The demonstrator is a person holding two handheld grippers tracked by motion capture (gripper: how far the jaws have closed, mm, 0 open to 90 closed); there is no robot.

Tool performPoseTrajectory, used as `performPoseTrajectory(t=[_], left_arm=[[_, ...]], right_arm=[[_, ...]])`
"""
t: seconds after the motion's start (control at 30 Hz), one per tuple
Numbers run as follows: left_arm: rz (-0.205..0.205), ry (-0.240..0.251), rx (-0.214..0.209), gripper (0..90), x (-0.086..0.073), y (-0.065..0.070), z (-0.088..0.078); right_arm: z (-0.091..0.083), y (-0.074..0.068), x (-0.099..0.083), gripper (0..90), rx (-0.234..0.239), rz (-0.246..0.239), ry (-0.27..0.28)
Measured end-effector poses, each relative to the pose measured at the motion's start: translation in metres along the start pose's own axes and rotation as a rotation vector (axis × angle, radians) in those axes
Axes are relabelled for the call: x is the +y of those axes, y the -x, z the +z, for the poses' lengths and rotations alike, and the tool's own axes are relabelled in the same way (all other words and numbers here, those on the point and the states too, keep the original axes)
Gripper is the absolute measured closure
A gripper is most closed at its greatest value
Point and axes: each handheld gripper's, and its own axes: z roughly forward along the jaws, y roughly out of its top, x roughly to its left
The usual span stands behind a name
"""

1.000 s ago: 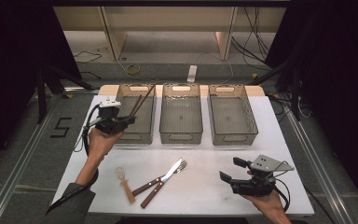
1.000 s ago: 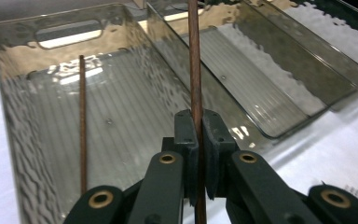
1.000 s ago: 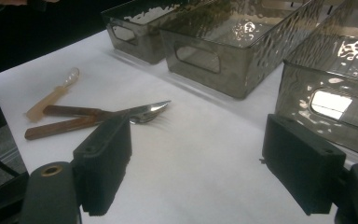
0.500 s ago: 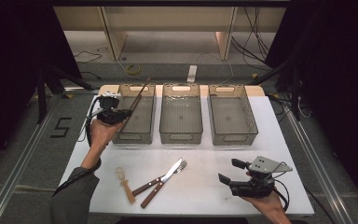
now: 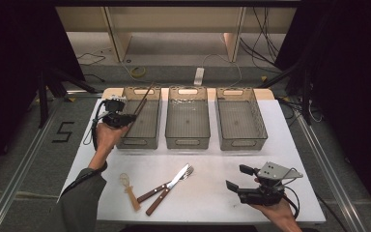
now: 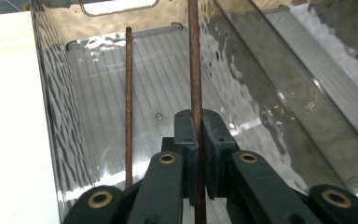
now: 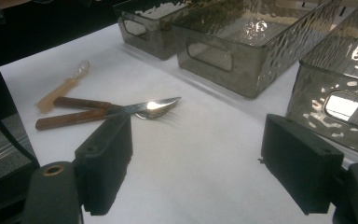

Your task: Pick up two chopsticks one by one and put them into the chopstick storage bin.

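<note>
Two chopsticks (image 5: 142, 101) seen from the high view, slanting over the left bin (image 5: 140, 117), lower ends inside the bin, upper ends past its far rim. Left claw (image 5: 125, 117) clenched on them at the bin's near-left rim; compared with a second ago, moved farther from the person and a little down, now closer over the bin. Right claw (image 5: 236, 178) unchanged in place, low over the white tabletop (image 5: 212, 164), released, holding nothing. Knife (image 5: 166, 188), fork (image 5: 166, 183) and small wooden spoon (image 5: 129, 189) lying as before.

From the left gripper view: jaws pressed on one chopstick (image 6: 195, 70); second chopstick (image 6: 128, 102) to the left, inside the bin (image 6: 56, 116).

From the right gripper view: jaws wide apart, bare tabletop (image 7: 191, 154) between them.
</note>
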Motion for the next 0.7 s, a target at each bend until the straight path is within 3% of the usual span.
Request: performPoseTrajectory(t=[0.1,0.13,0.2,0.37,0.47,0.57,0.7], left_arm=[[-0.019,0.003,0.012,84.3,0.000,-0.002,0.002],[-0.036,0.009,-0.002,81.8,0.001,-0.004,0.003],[-0.049,0.004,-0.012,66.5,0.002,-0.004,0.004],[-0.075,0.030,-0.015,48.5,0.005,-0.002,-0.001],[-0.088,0.030,-0.038,43.2,0.006,0.000,-0.006],[-0.120,0.003,-0.090,37.2,0.005,0.001,-0.009],[-0.134,-0.020,-0.115,30.5,0.001,0.007,-0.018]], right_arm=[[0.000,0.000,0.000,25.5,0.006,-0.004,-0.001],[0.001,-0.001,0.000,25.5,0.009,-0.004,0.001],[0.001,-0.001,0.000,25.5,0.010,-0.007,-0.003],[0.001,-0.001,0.000,25.5,0.010,-0.009,-0.008],[0.001,-0.001,0.000,25.5,0.012,-0.010,-0.006],[0.001,-0.001,0.000,25.5,0.012,-0.009,-0.007],[0.001,-0.001,0.000,25.4,0.010,-0.009,-0.009]])
